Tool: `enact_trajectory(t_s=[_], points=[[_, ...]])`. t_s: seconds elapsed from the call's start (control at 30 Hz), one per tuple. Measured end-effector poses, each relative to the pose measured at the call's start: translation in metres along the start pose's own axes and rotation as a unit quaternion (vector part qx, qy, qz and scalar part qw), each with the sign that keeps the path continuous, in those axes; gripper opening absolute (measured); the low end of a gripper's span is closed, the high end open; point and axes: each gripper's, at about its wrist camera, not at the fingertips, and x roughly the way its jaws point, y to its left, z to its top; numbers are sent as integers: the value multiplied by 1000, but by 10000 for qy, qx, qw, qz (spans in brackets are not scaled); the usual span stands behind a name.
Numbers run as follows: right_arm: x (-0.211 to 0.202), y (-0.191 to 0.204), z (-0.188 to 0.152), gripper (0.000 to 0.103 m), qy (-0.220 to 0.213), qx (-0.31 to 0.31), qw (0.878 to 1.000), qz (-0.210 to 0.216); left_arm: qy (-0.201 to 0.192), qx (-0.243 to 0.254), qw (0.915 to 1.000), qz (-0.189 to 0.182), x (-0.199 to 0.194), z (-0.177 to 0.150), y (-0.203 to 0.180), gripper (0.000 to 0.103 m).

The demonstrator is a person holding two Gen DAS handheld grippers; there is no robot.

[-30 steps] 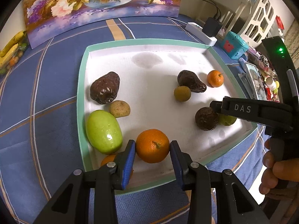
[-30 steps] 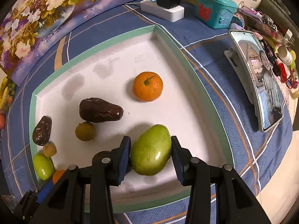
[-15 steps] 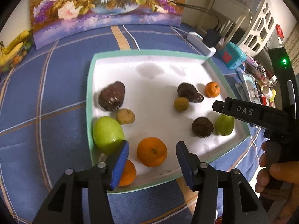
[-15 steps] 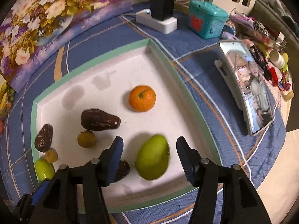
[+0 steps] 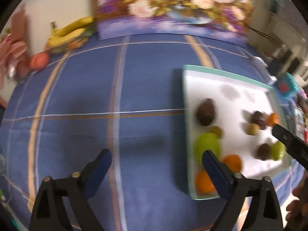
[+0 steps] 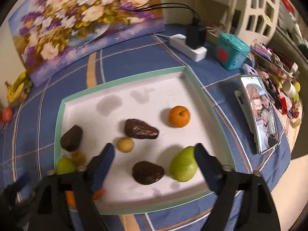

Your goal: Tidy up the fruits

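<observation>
Fruits are all sitting loose in the white tray with the mint rim, which is on the blue checked table. Nothing is in either gripper right now. The left gripper has its jaws spreading wide over bare cloth beside the tray, nothing between them. The right gripper is opening too, and hangs over the near part of the tray with the green mango and a dark brown fruit showing in the gap, but the pads aren't pressing on either.

What I'd worry about: these things are round and free to roll. The mango lies just beside the right-hand finger, so a careless swing could clip it and send it into the dark fruit or up against the rim. Same on the left side, where two oranges and another green fruit are bunched in the tray's near corner (the left view is pretty smeared, so I think they're touching but can't swear to it). A finger pushed into that cluster would probably shove neighbours around rather than grab one cleanly.

Also the phone propped just off the tray looks easy to knock over
</observation>
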Motion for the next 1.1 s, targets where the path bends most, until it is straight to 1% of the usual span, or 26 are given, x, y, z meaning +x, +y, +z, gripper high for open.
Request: enact_trajectory(t_s=[0.03, 0.17, 0.27, 0.33, 0.37, 0.5, 0.67, 0.77, 0.8, 0.93, 1.1], points=[[-1, 7, -1, 90, -22, -101, 9999, 37, -30, -53, 10000, 56, -1, 0, 6, 103], [-8, 28, -9, 90, -139, -368, 9989, 240, -303, -87, 9990, 307, -13, 0, 23, 103], [-16, 44, -18, 90, -231, -586, 9971, 423, -394, -146, 9985, 358, -24, -7, 39, 103], [-22, 54, -25, 90, -282, -741, 9955, 512, -464, -187, 9977, 462, -31, -10, 51, 103], [-24, 57, -27, 90, -310, -801, 9950, 518, -498, -189, 9971, 538, -35, -11, 54, 103], [-35, 64, -38, 90, -419, -931, 9934, 528, -696, -66, 9921, 1046, -51, -19, 69, 103], [-47, 68, -50, 90, -547, -1044, 9918, 497, -855, 24, 9886, 1241, -64, -30, 78, 103], [-52, 71, -58, 90, -596, -1139, 9905, 479, -927, 127, 9840, 1514, -69, -39, 78, 103], [-54, 72, -61, 90, -608, -1185, 9899, 478, -951, 183, 9835, 1528, -71, -42, 77, 103], [-61, 76, -67, 90, -700, -1299, 9879, 471, -829, 243, 9871, 1348, -75, -51, 75, 103], [-68, 79, -70, 90, -827, -1358, 9861, 476, -924, 166, 9875, 1266, -82, -53, 76, 103]])
